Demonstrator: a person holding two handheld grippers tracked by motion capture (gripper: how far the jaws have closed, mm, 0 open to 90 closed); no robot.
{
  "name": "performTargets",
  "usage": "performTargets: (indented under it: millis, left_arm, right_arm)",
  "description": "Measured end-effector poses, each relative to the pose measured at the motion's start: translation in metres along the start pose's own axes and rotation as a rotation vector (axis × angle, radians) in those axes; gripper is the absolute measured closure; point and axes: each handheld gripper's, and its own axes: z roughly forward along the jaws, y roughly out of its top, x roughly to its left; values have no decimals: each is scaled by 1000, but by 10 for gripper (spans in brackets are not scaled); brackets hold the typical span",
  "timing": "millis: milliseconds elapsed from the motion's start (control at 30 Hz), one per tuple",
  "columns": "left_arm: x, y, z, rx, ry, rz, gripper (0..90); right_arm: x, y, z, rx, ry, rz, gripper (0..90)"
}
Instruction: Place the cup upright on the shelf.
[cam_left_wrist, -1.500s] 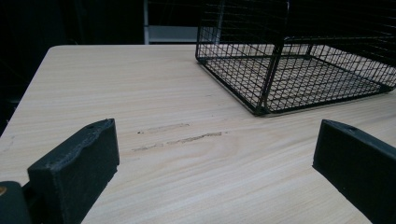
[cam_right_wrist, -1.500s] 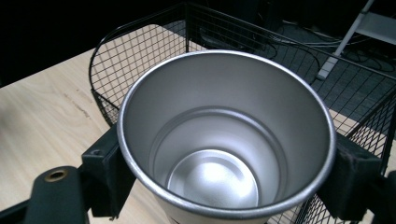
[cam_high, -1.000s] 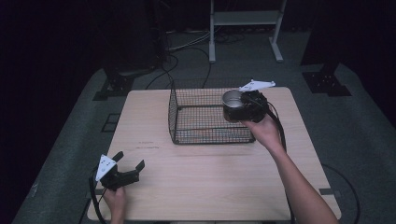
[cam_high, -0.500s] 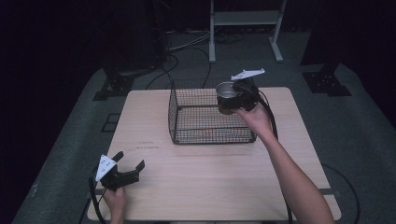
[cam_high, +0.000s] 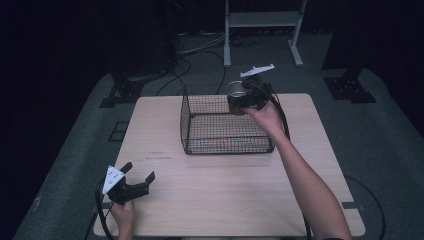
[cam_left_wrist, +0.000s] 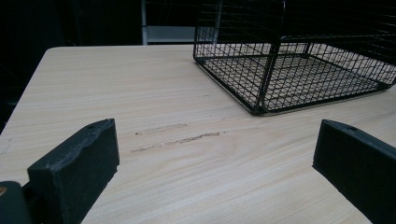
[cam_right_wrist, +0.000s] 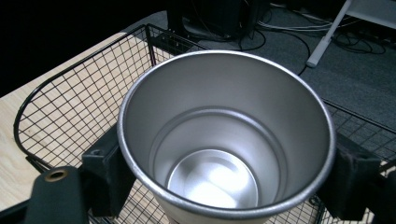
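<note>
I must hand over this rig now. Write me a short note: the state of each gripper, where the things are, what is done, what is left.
Right gripper: shut on the empty, upright silver metal cup, held above the far right corner of the black wire basket.
Left gripper: open, holding nothing, low over the near left of the light wooden table.
Done: cup grasped and lifted to the basket.
Left, probably: lower the cup into the basket and release it.
</note>
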Motion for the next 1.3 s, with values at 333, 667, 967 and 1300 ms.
performTargets:
  millis: [333,667,967,1300]
  left_arm:
    - [-1,0,0,10,1,2,0]
    - [0,0,0,13,0,2,0]
    - [-1,0,0,10,0,0,0]
    - [-1,0,0,11,-1,0,0]
  right_arm:
    - [-11,-2,29,36,11,56,178]
    - [-15,-9,53,90,5,36,178]
    - [-20,-15,67,121,14,64,178]
    - [-26,-22,81,157,37,112,178]
